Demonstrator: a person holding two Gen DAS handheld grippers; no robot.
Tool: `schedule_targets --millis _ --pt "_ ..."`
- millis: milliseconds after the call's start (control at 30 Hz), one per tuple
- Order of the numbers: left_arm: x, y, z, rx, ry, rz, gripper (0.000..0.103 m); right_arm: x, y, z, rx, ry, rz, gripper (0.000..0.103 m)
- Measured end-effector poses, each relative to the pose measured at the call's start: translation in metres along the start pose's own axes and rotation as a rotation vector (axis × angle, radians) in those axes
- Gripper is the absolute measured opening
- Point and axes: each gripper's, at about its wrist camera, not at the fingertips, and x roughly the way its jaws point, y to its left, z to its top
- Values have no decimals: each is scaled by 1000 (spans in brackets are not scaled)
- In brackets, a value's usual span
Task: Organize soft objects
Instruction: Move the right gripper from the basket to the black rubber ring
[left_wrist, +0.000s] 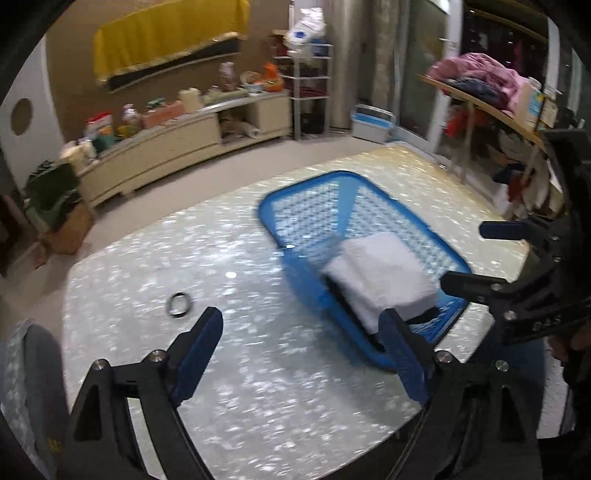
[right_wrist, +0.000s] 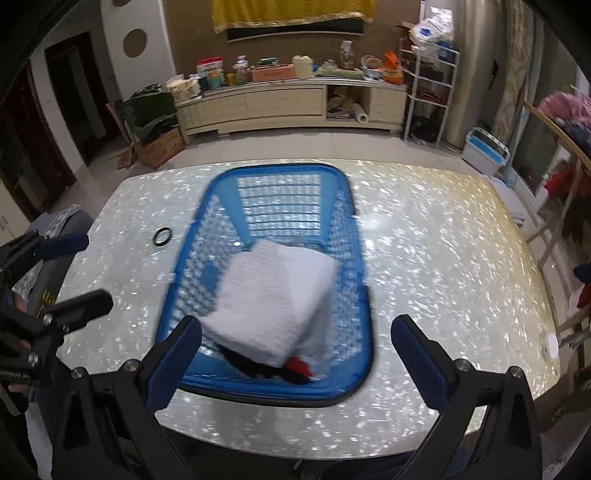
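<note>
Blue basket (right_wrist: 354, 236) sits mid-worktop (right_wrist: 443, 258). Inside it: folded white towel (right_wrist: 273, 295) at the near end, on top of something black and something red (right_wrist: 299, 365) peeking out underneath; far end of the basket is bare mesh. My left tongs (left_wrist: 299, 354) and right tongs (right_wrist: 295, 354) are both spread apart, nothing between them. Black ring (right_wrist: 162, 236) lies left of the basket.
</note>
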Motion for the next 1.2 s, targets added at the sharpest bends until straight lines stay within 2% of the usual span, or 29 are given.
schedule_targets --millis 167,400,467,833,1200 --pt "-17 34 -17 -66 -9 74 88 4 33 5 -53 -6 29 103" --pt "-31 81 -39 -171 -3 186 103 21 74 10 -115 1 82 103" --pt "-32 97 -45 -203 3 213 103 27 89 12 -125 2 96 103" --pt "-35 165 -77 -298 34 260 103 61 156 30 -204 30 147 103" --pt "-18 216 -91 -349 62 249 103 104 202 46 -225 70 169 103"
